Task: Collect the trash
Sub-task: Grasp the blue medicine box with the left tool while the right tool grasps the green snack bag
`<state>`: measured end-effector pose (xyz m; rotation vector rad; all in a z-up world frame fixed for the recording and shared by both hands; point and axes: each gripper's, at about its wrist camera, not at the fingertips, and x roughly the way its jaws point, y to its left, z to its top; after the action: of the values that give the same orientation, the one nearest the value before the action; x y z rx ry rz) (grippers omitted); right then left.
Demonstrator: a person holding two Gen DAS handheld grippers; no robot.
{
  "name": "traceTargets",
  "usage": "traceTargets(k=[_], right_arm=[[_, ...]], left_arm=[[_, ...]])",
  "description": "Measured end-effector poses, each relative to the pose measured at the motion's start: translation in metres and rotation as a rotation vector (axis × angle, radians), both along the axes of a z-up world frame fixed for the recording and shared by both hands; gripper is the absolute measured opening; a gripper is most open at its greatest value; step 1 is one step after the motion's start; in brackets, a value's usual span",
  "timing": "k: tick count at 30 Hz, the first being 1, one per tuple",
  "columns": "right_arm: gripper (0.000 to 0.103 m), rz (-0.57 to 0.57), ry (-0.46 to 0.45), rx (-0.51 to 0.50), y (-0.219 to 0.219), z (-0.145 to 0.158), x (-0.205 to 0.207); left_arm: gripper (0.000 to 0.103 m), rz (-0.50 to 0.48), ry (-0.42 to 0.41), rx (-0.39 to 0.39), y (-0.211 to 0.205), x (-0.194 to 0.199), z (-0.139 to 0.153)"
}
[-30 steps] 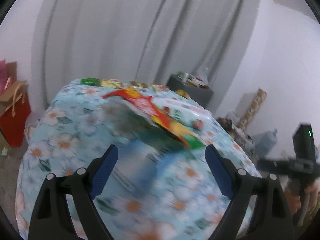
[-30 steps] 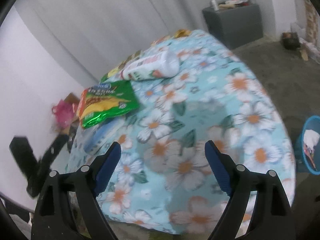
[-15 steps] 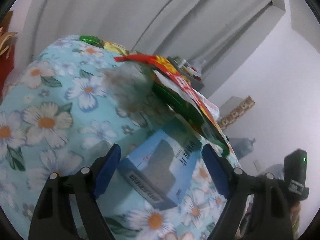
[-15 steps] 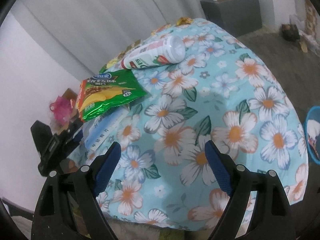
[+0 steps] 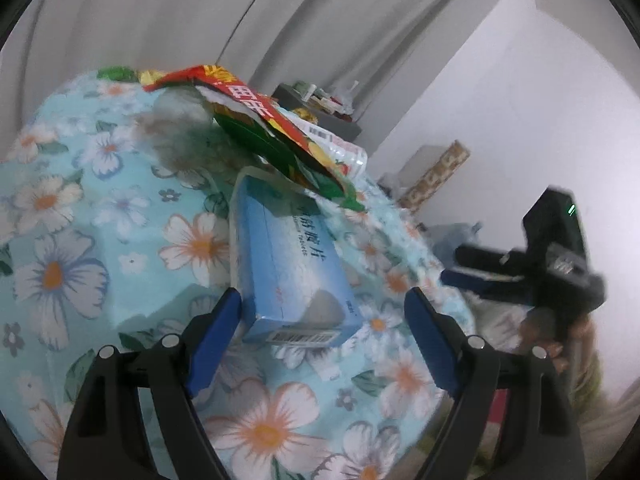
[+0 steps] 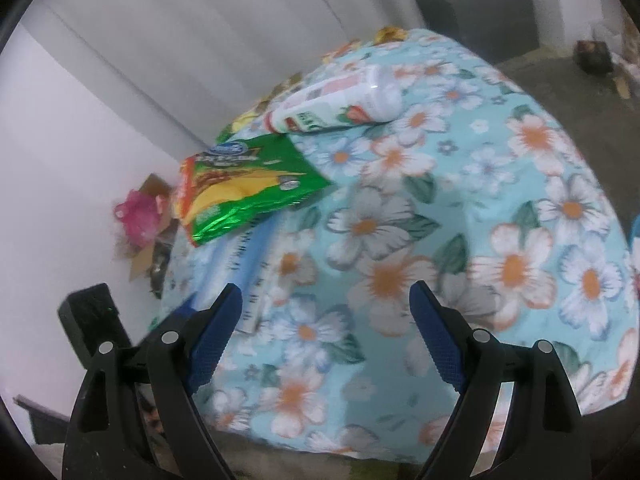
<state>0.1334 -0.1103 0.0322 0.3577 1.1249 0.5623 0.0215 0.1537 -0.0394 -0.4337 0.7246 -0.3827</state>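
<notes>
Nothing looks collected yet: blue box (image 5: pixel 288 264), chip bag (image 6: pixel 244 184) and bottle (image 6: pixel 340 100) lie on the floral tablecloth (image 6: pixel 500 240), the box's near end between the left gripper (image 5: pixel 322 320)'s spread fingers, the right gripper (image 6: pixel 326 320) gaping empty.

A blue box (image 5: pixel 286 264) carries Chinese characters above the small word "Tablets", with a barcode on its end. Large white Chinese characters run along the red edge of the chip bag (image 5: pixel 256 116) lying partly over the box.
</notes>
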Motion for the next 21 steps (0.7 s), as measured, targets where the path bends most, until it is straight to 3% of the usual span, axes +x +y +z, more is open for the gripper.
traceTargets(k=[4,8,12,18,21], right_arm=[[0.082,0.018,0.054,0.127,0.006,-0.001,0.006],[0.081,-0.035,0.166,0.305,0.005,-0.014,0.027],[0.075,-0.096,0.279,0.474,0.007,-0.032,0.051],[0.063,-0.126,0.413,0.551,0.028,-0.061,0.083],[0.048,-0.143,0.454,0.576,0.040,-0.072,0.096]], left_arm=[[0.081,0.034,-0.001,0.087,-0.004,0.005,0.001],[0.081,0.034,-0.002,0.199,-0.016,0.015,0.005],[0.085,0.024,0.027,0.242,-0.022,0.028,0.002],[0.085,0.027,0.094,0.306,-0.032,0.054,-0.008],[0.084,0.038,0.115,0.348,-0.037,0.061,-0.012]])
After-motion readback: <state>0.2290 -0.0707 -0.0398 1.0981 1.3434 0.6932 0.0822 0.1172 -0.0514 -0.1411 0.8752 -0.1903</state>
